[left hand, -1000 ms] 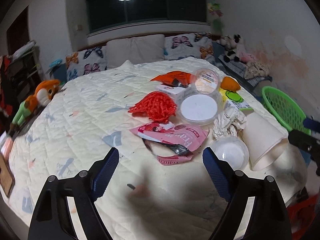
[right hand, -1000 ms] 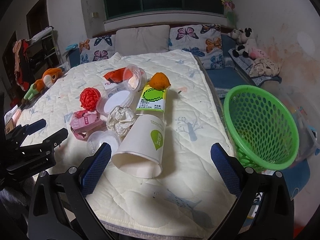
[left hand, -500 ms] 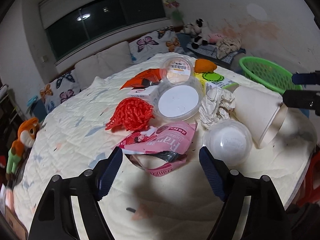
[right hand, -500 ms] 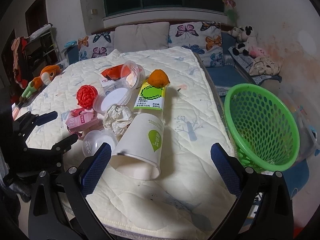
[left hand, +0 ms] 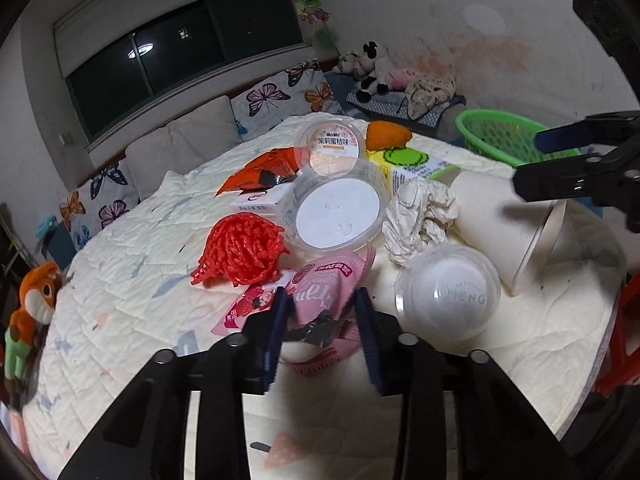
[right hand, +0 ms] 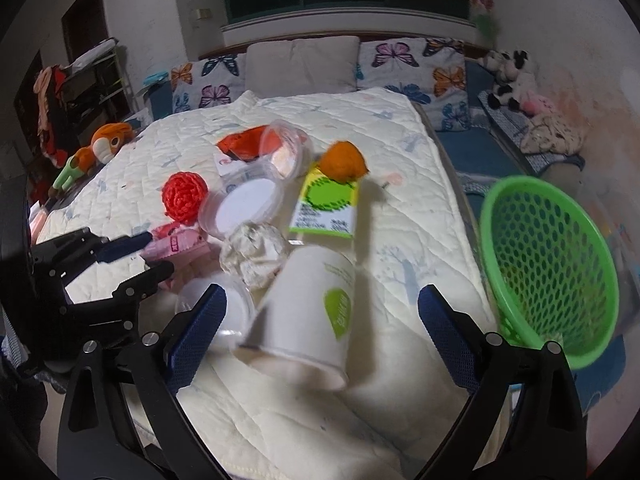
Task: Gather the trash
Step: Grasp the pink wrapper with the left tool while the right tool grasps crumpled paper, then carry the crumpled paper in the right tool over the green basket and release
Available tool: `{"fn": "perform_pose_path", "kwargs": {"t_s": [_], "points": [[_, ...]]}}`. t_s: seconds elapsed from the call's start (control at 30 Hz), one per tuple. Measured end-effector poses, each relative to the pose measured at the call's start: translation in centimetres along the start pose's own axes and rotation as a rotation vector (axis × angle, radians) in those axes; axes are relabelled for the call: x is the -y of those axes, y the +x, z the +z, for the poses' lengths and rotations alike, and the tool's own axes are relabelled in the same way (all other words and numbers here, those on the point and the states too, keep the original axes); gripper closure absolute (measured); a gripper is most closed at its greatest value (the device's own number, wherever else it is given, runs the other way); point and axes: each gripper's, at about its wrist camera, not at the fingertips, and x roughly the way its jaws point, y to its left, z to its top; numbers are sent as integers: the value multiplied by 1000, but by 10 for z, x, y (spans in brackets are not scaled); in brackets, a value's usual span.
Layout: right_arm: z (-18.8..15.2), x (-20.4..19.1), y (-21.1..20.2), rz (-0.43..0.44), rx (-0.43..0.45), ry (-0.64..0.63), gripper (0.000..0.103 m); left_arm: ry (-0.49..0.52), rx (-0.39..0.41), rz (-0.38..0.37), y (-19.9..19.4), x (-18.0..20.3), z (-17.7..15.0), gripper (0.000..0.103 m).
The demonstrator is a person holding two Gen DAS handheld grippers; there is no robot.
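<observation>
Trash lies in a pile on the quilted bed. My left gripper has its jaws narrowed around the near end of a pink snack wrapper, which also shows in the right wrist view. My right gripper is wide open, its fingers either side of a white paper cup lying on its side; the cup also shows in the left wrist view. Nearby are a clear dome lid, crumpled paper, a red mesh ball, a round tub lid, a green-and-white carton and orange peel.
A green plastic basket sits off the bed's right side. Butterfly pillows line the headboard. An orange plush toy lies at the left edge and stuffed animals sit by the right wall.
My left gripper has moved forward onto the pink wrapper and its jaws have narrowed from wide open. My right gripper has come closer to the paper cup and stays open.
</observation>
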Motion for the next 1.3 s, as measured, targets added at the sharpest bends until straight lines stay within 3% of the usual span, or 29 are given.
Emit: {"fn": "perform_pose_path", "kwargs": {"t_s": [0.13,0.23,0.37,0.6,0.73,0.9,1.07,1.3], "points": [[10,-10,9,30,-5,-34,14,-52,19,-12,-4,-7,1,81],[16,-19,20,58,-28,-69,20,-129,27,-37,-8,-17,1,93],[22,-29,38,85,-69,-99,29,-188,39,-60,-13,-25,0,94],[29,-44,63,79,-109,-167,33,-254,69,-68,-28,-31,-1,94],[30,-57,72,26,-115,-253,36,-293,88,-53,-40,-37,-2,94],[25,-68,77,-26,-114,-335,49,-330,101,-32,-51,-43,-7,94],[26,-61,76,-2,-119,-301,55,-363,110,-14,-60,-49,-11,94],[36,-40,46,85,-69,-178,55,-388,133,-2,-72,-55,-6,94]]}}
